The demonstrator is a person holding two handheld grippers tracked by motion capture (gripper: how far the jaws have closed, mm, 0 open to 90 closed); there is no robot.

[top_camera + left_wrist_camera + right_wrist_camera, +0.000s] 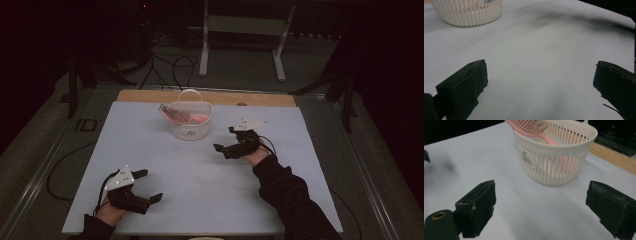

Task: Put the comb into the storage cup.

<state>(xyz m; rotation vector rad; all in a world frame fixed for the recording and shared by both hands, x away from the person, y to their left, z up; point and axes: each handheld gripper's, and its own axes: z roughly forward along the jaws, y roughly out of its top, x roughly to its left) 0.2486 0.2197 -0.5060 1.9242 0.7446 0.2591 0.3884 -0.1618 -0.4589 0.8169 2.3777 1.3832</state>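
Note:
A white slatted basket (190, 123) stands near the far middle of the pale sheet, with a pink hairbrush (176, 115) lying in it, bristle head sticking out over the left rim. The right gripper view has the basket (554, 157) and the brush (534, 127) close ahead. My right gripper (225, 139) is open, a short way right of the basket, nothing between its jaws. My left gripper (148, 185) is open near the front left of the sheet, empty. Its own view has the basket (467, 11) at the top left.
The pale sheet (200, 170) covers a wooden table (150, 95) whose bare strip shows at the far edge. Beyond it stand a white table frame (242, 40) and loose cables (170, 65) on the dark floor.

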